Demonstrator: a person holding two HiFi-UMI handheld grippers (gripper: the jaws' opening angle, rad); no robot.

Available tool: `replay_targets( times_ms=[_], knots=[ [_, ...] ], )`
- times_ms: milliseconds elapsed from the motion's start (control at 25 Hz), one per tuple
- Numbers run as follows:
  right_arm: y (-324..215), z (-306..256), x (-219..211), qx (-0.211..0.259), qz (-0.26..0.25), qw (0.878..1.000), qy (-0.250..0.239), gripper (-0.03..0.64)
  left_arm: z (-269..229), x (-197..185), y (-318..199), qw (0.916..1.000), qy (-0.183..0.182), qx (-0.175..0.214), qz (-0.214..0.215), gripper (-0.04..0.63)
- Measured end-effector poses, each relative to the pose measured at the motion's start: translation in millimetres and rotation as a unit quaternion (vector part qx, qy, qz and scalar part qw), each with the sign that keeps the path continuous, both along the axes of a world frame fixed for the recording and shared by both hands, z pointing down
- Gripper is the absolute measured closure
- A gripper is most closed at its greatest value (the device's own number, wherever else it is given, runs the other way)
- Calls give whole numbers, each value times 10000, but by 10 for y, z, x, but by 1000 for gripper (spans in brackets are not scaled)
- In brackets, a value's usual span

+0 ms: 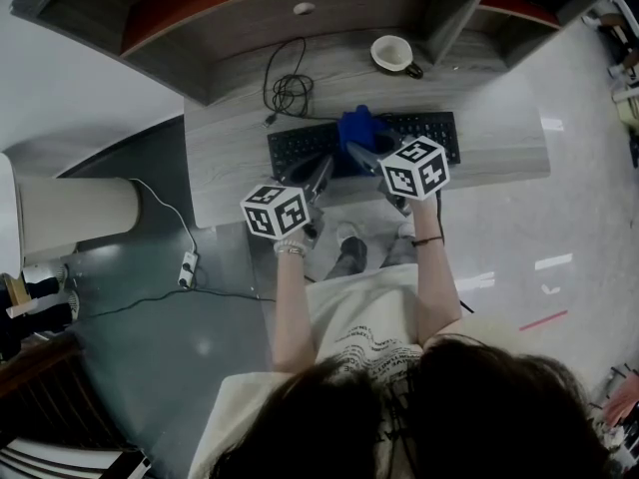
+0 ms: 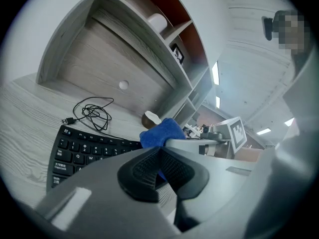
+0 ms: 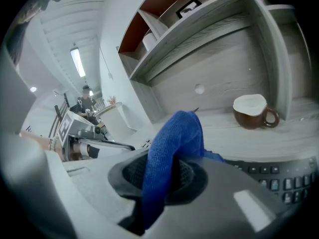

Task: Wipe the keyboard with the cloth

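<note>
In the head view, the cloth (image 1: 357, 128) sits bunched on the keyboard's (image 1: 300, 146) middle, near the table's (image 1: 230, 173) front edge. The left gripper (image 2: 160, 166), in its own view, is closed, seemingly nipping a cloth sliver. The right gripper (image 3: 159, 176), in its view, clamps a blue fold; wiping seems underway, and next comes dragging it along the keys.

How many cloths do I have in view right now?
1: the blue cloth, clamped in the right gripper over the middle of the keyboard; a sliver shows between the left gripper's jaws. No other seen.
</note>
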State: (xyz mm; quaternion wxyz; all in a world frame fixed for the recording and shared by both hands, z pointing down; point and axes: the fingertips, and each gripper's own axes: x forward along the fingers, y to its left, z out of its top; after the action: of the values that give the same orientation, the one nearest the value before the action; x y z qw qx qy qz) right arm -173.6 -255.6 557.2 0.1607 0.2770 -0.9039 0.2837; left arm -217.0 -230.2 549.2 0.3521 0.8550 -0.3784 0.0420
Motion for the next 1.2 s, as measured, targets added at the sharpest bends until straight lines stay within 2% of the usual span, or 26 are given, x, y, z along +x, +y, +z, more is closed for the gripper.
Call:
replay_targets(
  times_ms=[600,1200],
  knots=[
    [6,-25,-234,37,-80,10000,-47,558,-3,-175,-3,10000,-18,40,-4,591],
    [36,-34,-497,12,-245,9995,-185,557,-9,-428,36,9997,-60,61,-212,592]
  ],
)
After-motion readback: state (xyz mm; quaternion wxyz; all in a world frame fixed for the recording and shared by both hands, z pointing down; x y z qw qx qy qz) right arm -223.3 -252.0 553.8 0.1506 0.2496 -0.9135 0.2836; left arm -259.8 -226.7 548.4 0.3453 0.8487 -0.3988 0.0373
